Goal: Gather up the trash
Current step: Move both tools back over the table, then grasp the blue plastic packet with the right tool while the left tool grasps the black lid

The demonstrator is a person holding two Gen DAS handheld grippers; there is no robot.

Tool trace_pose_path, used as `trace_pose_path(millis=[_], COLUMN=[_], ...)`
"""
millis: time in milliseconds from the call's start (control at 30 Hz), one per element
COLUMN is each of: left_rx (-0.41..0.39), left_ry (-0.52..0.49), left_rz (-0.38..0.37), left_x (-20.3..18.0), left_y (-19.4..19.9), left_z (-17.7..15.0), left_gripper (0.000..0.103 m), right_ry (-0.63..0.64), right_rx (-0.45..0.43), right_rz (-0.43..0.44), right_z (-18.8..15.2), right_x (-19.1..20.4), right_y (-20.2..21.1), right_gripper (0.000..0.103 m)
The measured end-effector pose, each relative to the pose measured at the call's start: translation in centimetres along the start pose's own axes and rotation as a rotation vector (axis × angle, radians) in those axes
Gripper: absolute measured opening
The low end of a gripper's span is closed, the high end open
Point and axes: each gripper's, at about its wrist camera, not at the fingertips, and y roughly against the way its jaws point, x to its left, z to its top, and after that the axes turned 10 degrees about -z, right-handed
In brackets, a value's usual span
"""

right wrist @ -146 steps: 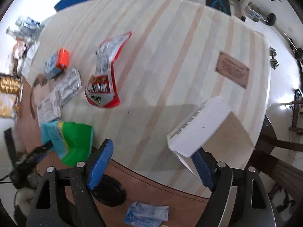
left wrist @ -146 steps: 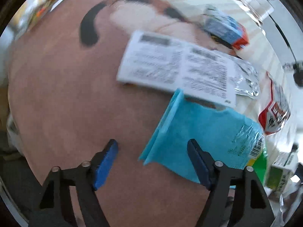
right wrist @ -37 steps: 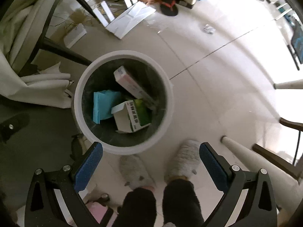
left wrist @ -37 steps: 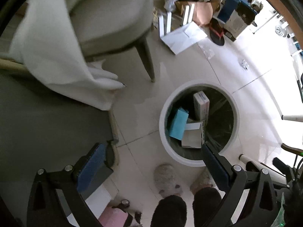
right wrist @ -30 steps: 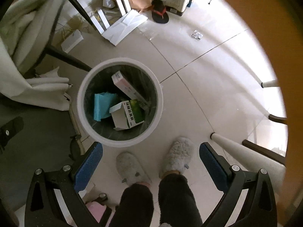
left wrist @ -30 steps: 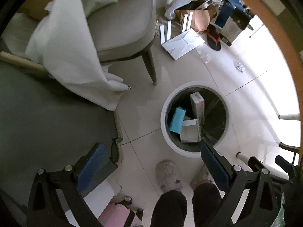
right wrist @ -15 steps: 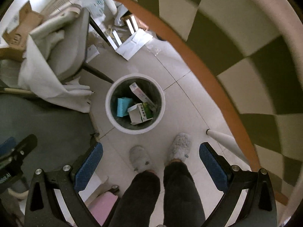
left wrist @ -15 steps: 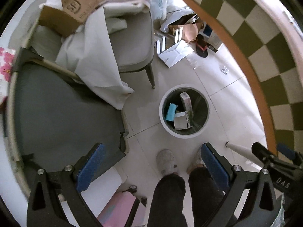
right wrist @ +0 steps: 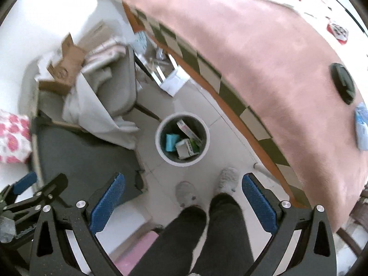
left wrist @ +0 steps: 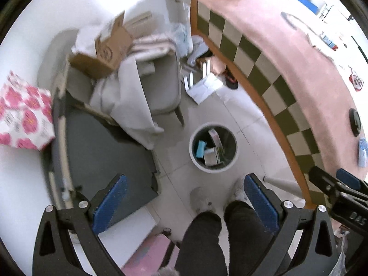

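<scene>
White round bin (left wrist: 212, 147) on the floor holds a teal packet (right wrist: 171, 142) and boxes; both grippers' fingers (left wrist: 110, 199) (right wrist: 258, 203) spread wide, empty, pink surface (right wrist: 264, 53) alongside.

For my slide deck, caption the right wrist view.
Right gripper open and empty above the floor bin holding discarded boxes, beside the pink-topped table.

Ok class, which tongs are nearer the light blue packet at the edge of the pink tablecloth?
Right. The right tongs hang by the table edge, close to the light blue packet. The left tongs sit farther left, above the dark mat, away from the table.
</scene>
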Motion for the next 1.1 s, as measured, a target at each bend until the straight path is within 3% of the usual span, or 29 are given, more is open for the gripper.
trace_pose_path(millis=[200, 367, 533, 633, 833, 900, 933, 1000, 1033, 1100], left_rx=[-0.104, -0.179, -0.115, -0.052, 0.065, 0.089, 0.097, 0.108, 0.113, 0.135], left_ry=[-0.114, -0.238, -0.367, -0.414, -0.461, -0.475, -0.482, -0.495, -0.502, -0.527], left_rz=[0.05, 0.02, 0.021, 0.036, 0.059, 0.061, 0.061, 0.043, 0.03, -0.004], left_x=[-5.4, -13.5, -23.2, -27.7, -34.0, -35.7, -36.4, -37.8, -38.4, -40.1], left_y=[3.8, 4.7, 0.9, -2.0, -6.9, -7.8, -8.1, -8.4, -8.5, -9.0], left_z=[3.7, 6.2, 7.3, 7.5, 8.3, 8.5, 8.6, 8.7, 8.8, 9.1], left_gripper=[0.103, 0.103, 0.103, 0.103, 0.103, 0.103, 0.103, 0.103, 0.103, 0.103], right_ry=[-0.165, -0.351, -0.517, -0.638, -0.723, -0.716, -0.704, -0.684, -0.666, -0.639], right_rx=[-0.051, -0.074, 0.008, 0.087, 0.153, 0.143, 0.145, 0.119, 0.105, 0.097], right_rz=[0.056, -0.017, -0.143, -0.153, -0.112, -0.117, -0.126, -0.157, -0.156, -0.153], right_z=[1.6, 3.1, 3.5, 3.5, 5.0, 5.8, 6.0, 6.1, 6.1, 6.0], right_x=[-6.4, -16.5, -28.2, -34.7, -39.6, -39.9, -39.9, -40.1, -40.3, -40.9], right_y=[5.5, 7.5, 4.5, 0.8, -5.6, -6.8, -7.1, -6.9, -6.7, -6.3], right_gripper=[0.103, 0.103, 0.103, 0.103, 0.102, 0.087, 0.071, 0.062, 0.043, 0.036])
